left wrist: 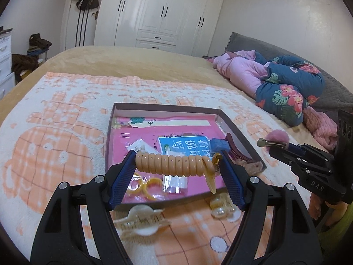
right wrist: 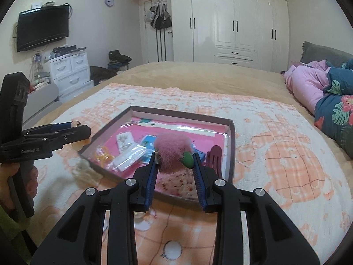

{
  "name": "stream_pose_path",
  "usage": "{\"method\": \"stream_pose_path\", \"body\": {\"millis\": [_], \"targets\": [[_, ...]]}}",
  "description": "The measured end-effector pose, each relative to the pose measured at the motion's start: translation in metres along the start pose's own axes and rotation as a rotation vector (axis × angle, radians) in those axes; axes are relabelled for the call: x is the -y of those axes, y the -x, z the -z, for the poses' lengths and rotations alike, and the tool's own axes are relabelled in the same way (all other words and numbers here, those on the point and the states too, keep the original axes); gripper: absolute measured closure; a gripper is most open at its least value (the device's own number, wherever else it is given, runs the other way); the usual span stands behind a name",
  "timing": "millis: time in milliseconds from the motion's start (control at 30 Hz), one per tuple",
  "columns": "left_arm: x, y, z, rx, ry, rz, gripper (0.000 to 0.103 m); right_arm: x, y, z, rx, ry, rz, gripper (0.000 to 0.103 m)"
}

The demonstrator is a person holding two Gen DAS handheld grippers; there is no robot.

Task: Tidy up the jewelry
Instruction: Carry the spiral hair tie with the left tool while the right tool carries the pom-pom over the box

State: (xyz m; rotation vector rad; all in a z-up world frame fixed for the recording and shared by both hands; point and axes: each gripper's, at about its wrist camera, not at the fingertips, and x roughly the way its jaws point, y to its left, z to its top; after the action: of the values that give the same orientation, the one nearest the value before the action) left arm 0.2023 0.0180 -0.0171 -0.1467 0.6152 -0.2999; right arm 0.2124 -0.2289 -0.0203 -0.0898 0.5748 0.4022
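Over the box (left wrist: 242, 141) | my left gripper (left wrist: 176, 162) clamps the coil hair tie (left wrist: 174, 163) | my right gripper (right wrist: 175, 158) clamps the pink pom-pom clip (right wrist: 172, 152)

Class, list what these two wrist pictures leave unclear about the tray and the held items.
- Left wrist: the tray's near contents are hidden behind the spiral hair tie in the left tongs.
- Right wrist: the pink pom-pom clip in the right tongs covers the tray's middle.
- Left wrist: the white claw clip outside the tray is blurred and crossed by the tongs' arms.
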Motion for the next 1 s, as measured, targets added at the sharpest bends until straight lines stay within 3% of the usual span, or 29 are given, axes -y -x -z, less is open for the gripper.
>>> {"method": "stream_pose_path", "body": {"millis": [533, 1000], "targets": [[0.011, -0.041, -0.016, -0.036, -0.016, 0.030, 0.037, 0.031, -0.028, -0.002, -0.015, -0.015, 0.093, 0.073], [0.025, -0.089, -0.005, -0.174, -0.057, 0.041, 0.037, 0.034, -0.062, 0.022, -0.126, -0.029, 0.066, 0.073]]}}
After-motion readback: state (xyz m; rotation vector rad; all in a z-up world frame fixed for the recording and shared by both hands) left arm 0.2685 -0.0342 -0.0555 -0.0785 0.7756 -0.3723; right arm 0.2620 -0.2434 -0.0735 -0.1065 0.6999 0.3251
